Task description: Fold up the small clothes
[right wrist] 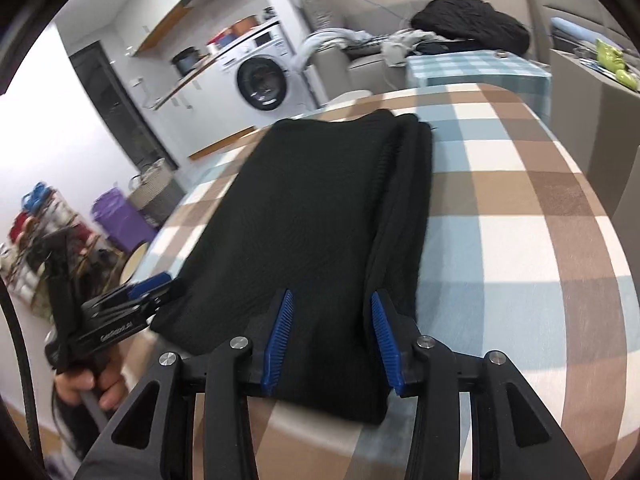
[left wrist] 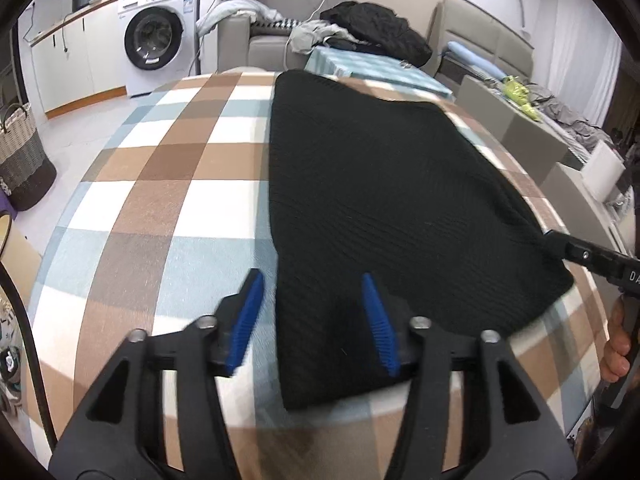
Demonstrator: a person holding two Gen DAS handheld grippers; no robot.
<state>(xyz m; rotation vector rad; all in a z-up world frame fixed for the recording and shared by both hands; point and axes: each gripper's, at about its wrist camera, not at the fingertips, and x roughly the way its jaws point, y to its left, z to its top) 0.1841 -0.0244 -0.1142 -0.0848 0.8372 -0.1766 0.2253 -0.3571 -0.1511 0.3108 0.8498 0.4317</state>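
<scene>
A black knitted garment [left wrist: 376,184] lies flat on the checked tablecloth [left wrist: 168,208], folded into a long strip. My left gripper [left wrist: 314,296] is open over its near left corner, one blue pad off the cloth, the other above it. In the right wrist view the garment [right wrist: 304,208] runs away from me with a folded sleeve along its right side. My right gripper [right wrist: 330,312] is open over its near right end, jaws straddling the fold. Each gripper shows at the edge of the other view: the right [left wrist: 576,254], the left [right wrist: 132,300].
A washing machine [left wrist: 156,36] and counter stand at the back left. A sofa with a dark pile of clothes [left wrist: 372,28] is behind the table. A woven basket [left wrist: 20,152] sits on the floor at left. A second small checked table [right wrist: 476,68] stands beyond.
</scene>
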